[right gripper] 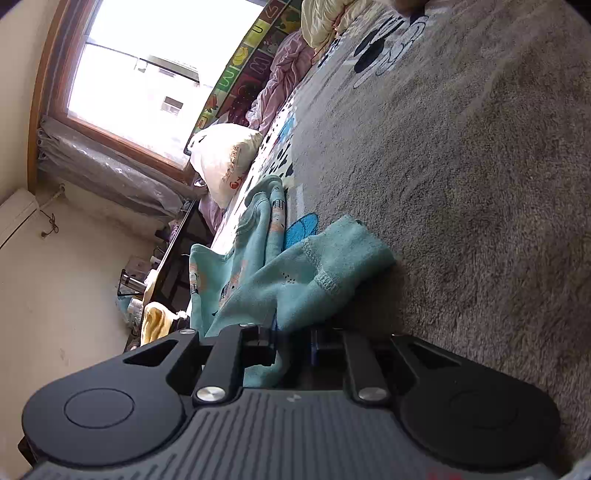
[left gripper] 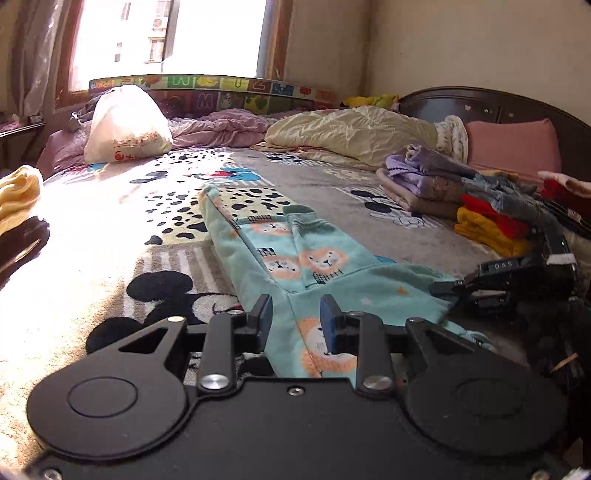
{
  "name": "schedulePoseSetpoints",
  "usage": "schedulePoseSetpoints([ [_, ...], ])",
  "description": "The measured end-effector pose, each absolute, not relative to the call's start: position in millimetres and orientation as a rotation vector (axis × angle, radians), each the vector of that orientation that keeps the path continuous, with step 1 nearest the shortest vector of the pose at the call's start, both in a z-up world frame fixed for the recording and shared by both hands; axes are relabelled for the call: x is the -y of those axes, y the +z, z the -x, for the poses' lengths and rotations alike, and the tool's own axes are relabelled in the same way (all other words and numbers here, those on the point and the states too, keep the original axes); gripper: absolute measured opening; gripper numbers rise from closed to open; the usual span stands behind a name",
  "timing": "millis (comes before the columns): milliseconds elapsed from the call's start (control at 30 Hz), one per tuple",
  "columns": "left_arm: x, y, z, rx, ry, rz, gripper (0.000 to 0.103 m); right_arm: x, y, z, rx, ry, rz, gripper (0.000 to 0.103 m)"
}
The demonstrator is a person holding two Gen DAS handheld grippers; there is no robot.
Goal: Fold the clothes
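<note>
Folding is under way, we judge: the teal top (left gripper: 325,266) lies on the bed (left gripper: 110,236) with one sleeve already laid across its body. Our left claw (left gripper: 295,317) hovers low over the near end of the cloth, its jaws apart with nothing between them. Moving right, our right claw (right gripper: 291,343) sits at the top's right edge, tipped on its side, with teal fabric bunched between its jaws; it seems to be pinching the cloth, though we cannot tell how tightly. The top's long axis runs from us toward the window (left gripper: 166,33), leaning a little left, with the far end narrow. Next, we think the gripped edge needs carrying left across the body and laying flat, while the left claw steadies the near hem. A stack of folded clothes (left gripper: 436,184) sits further right.
</note>
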State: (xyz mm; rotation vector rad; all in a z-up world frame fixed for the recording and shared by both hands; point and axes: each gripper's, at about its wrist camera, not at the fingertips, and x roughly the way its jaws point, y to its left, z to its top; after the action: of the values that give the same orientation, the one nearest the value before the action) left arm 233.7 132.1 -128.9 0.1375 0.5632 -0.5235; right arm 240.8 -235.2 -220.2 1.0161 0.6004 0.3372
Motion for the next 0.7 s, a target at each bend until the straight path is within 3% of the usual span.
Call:
schedulePoseSetpoints([
  [133,-143,-122,-278,-0.556,-0.426,0.079,0.027,233,-220,-243,-0.581,0.375,-0.997,0.009],
  [300,-157,-114,-333,-0.539,-0.300,0.346,0.020,241,-215,-233,-0.553,0.413,-0.984,0.007],
  [567,-84,-137,-375,-0.669,-0.428,-0.061,0.019,253,-228,-233,-0.588,0.462,-1.058,0.008],
  [700,-94,-123,-382,-0.630,-0.462,-0.007,0.019,252,-229,-237,-0.605,0.481,-1.062,0.008],
])
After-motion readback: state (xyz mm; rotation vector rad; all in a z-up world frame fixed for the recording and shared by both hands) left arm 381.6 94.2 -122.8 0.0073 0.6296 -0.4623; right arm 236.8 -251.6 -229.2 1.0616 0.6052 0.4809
